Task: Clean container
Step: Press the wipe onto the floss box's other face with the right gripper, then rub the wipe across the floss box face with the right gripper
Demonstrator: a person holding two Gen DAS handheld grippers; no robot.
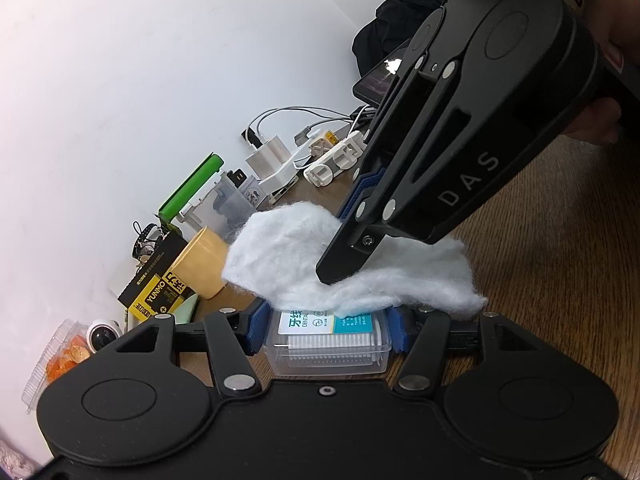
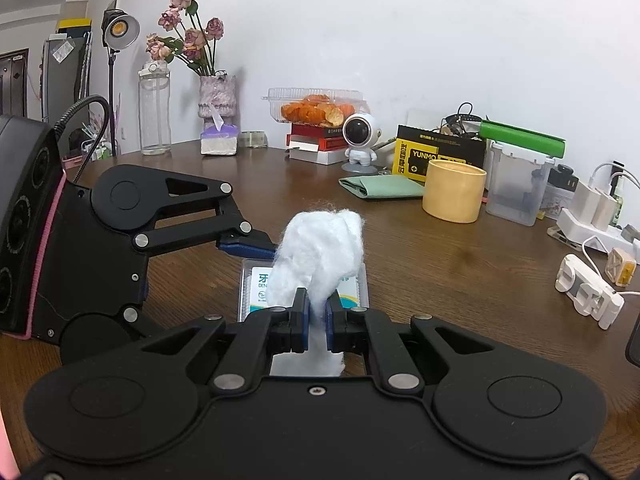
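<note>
Wiping being the step in hand, the left tongs (image 1: 326, 330) are clamping the clear floss container (image 1: 328, 346) on the tabletop (image 2: 440, 264) while the right tongs (image 2: 316, 322), pinching a cotton wad (image 2: 320, 248), are resting it on the lid just ahead, needing a sweep across next.

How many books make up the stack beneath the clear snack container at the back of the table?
3 books show in the right wrist view, stacked under the clear snack container beside the astronaut figurine: dark red on top, red beneath, white at bottom. Others may be hidden.

My blue pads (image 2: 307, 320) pinch white cotton wad (image 2: 320, 248); clear floss box (image 1: 328, 344), teal-white label; wood-grain brown table (image 2: 440, 272); yellow cup (image 2: 454, 190).
</note>
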